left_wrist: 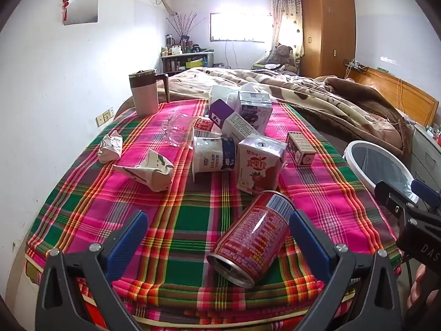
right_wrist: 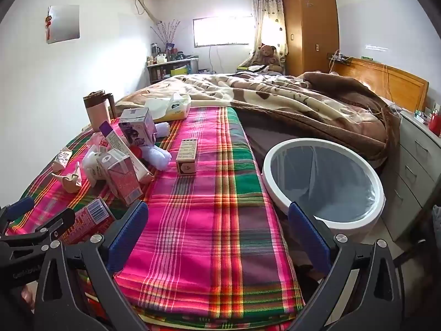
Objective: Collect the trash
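I stand at a table with a bright checked cloth (left_wrist: pixel 193 220). A big bed (right_wrist: pixel 275 96) is behind it. A white bin (right_wrist: pixel 325 176) sits low beside the table, on my right, and it looks empty so far. I think the job has only begun.

The trash lies all over the cloth. A red can (left_wrist: pixel 253 234) lies on its side, closest to me. Just behind it stands a pink milk box (left_wrist: pixel 259 162), and it nearly touches the can's far end. Next to that is a white cup (left_wrist: pixel 213 154) on its side. Further back are a purple carton (left_wrist: pixel 255 110), a clear plastic cup (left_wrist: pixel 177 128), and a small brown box (left_wrist: pixel 300 150) that stands alone. Two paper balls (left_wrist: pixel 143 171) lie on the left.

My left gripper (left_wrist: pixel 217 234) is wide open and holds nothing. The can sits between its fingers, near the right one, but I cannot tell if they are low enough to grab it. My right gripper (right_wrist: pixel 217 226) is wide open too, over bare cloth, with the bin just beside it.

I would take the can first. I should go down low and slide left a bit so the can sits in the middle. Then I squeeze its round sides gently. It can roll, so I must go slow. I must not bump the milk box.
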`<state>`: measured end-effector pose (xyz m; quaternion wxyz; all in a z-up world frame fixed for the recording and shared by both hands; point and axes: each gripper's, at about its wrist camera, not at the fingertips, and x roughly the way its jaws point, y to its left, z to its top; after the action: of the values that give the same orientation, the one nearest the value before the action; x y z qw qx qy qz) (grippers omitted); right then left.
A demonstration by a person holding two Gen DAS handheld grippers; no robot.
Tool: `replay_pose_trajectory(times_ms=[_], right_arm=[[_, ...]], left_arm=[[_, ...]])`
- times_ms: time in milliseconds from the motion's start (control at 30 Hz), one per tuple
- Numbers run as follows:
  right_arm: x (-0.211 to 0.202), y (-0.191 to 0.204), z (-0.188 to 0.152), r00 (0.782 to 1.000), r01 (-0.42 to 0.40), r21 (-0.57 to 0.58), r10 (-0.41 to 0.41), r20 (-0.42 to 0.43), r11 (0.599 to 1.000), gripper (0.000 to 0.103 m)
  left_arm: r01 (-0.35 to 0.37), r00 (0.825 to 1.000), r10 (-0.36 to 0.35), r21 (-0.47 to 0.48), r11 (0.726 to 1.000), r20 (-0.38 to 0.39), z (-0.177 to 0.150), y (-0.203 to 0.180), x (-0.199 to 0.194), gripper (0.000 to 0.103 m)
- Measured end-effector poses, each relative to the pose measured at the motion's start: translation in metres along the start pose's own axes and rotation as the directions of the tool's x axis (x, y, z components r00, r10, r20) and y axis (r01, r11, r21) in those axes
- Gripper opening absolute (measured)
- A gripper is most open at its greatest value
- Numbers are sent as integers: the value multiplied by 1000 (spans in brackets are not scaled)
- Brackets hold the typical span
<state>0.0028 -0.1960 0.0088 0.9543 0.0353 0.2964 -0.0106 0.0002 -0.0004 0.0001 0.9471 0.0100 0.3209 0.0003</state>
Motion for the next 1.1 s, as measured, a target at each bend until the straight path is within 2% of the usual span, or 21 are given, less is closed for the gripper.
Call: replay_pose_trajectory(times_ms=[1100], right_arm=[[-1,-2,0,1000,31,-3,-31,-3,1000,103]], left_arm=[[15,1000,-15,-11,1000,8,0,1,-3,103]])
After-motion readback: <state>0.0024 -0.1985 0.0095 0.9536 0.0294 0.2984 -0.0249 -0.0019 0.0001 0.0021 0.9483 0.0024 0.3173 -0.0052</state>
